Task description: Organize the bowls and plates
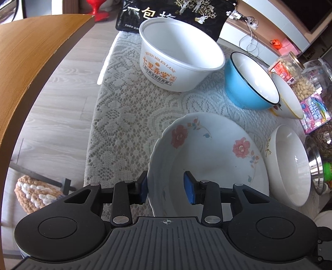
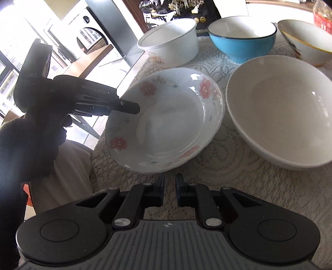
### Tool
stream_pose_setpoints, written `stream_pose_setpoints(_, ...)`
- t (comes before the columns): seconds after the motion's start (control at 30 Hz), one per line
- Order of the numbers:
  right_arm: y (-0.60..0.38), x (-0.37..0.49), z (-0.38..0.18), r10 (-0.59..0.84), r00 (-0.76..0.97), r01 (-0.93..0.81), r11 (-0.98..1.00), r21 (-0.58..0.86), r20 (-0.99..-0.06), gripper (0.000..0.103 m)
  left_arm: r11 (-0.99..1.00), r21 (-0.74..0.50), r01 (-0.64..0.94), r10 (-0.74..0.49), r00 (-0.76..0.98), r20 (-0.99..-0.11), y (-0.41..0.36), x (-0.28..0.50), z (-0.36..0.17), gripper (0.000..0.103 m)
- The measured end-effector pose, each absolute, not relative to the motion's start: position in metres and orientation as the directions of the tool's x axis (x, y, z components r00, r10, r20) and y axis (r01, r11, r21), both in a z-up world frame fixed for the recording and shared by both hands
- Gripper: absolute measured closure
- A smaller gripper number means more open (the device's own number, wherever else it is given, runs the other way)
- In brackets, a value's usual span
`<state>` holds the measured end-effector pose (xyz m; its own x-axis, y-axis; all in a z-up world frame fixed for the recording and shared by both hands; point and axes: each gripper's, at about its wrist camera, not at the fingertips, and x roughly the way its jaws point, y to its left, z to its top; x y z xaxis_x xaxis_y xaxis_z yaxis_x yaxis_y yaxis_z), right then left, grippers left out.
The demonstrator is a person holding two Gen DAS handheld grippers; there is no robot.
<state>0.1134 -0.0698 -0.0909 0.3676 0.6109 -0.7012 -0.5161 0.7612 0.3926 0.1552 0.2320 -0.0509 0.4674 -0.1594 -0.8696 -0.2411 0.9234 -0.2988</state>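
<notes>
A white deep plate with pink flowers [image 1: 207,149] [image 2: 166,120] lies on the lace tablecloth [image 1: 128,116]. My left gripper [image 1: 166,187] straddles its near rim, the left pad against the outside and the right pad inside and apart from the rim, so the jaws are open. In the right wrist view one of its black fingers [image 2: 128,108] reaches over the plate's left rim. My right gripper [image 2: 170,182] hangs just in front of the plate, shut on nothing. Around the plate stand a plain white bowl [image 1: 290,162] [image 2: 280,116], a blue bowl [image 1: 247,83] [image 2: 240,39], a gold-rimmed white bowl [image 1: 288,97] [image 2: 307,45] and a lettered white tub [image 1: 180,56] [image 2: 170,41].
Jars of peanuts [image 1: 298,79], a candy bag [image 1: 315,112] and a steel bowl [image 1: 315,166] crowd the right side. A black package [image 1: 176,12] leans at the back. Left of the table's edge is floor, a wooden tabletop [image 1: 31,52] and a knitted cushion [image 1: 35,193]. A dark gloved hand [image 2: 31,145] holds the left gripper.
</notes>
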Motion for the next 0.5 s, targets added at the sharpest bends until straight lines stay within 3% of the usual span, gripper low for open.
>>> stream_pose_setpoints(0.2,-0.078,0.124,-0.092,0.598,0.418,-0.414,0.795,0.443,-0.684,0.083,0.937,-0.272,-0.22,-0.153,0.439,-0.885,0.225,0.156,-0.053,0.066)
stream_pose_setpoints(0.33,-0.072,0.129,-0.092,0.597,0.417,-0.416,0.796,0.44,-0.686,0.081,0.934,-0.25,-0.256,-0.113,0.452,-0.885,0.228,0.154,-0.052,0.074)
stream_pose_setpoints(0.5,-0.073,0.128,-0.093,0.6,0.414,-0.427,0.792,0.435,-0.685,0.081,0.939,-0.228,-0.257,-0.083,0.475,-0.876,0.228,0.153,-0.046,0.074)
